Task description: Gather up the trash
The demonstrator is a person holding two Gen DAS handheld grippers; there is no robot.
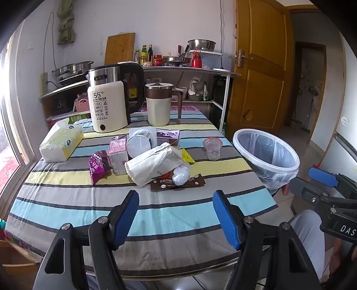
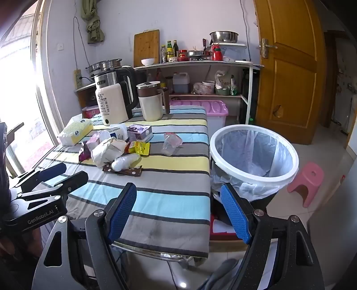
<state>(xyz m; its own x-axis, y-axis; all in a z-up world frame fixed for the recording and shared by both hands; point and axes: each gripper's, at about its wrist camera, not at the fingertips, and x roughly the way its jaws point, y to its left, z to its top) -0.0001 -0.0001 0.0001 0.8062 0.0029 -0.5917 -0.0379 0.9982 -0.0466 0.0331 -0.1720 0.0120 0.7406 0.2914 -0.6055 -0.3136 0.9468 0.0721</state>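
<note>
Our left gripper (image 1: pixel 176 219), jaws spread and empty, faces the trash pile (image 1: pixel 154 164) straight ahead on the bench (image 1: pixel 67 200), so it sits nearer. Our right gripper (image 2: pixel 178 214), also spread, fronts the bin (image 2: pixel 254 154) alongside.

I see a table under a striped cloth (image 1: pixel 156 214) before pale walls (image 1: pixel 169 20). Behind it a metal shelf unit (image 2: pixel 200 64) carries pots and bottles. A wooden door (image 2: pixel 287 67) stands on my right, above a pale tiled floor (image 2: pixel 330 214) with a pink stool (image 2: pixel 306 180). Daylight pours through the window (image 2: pixel 20 93) on my left.
</note>
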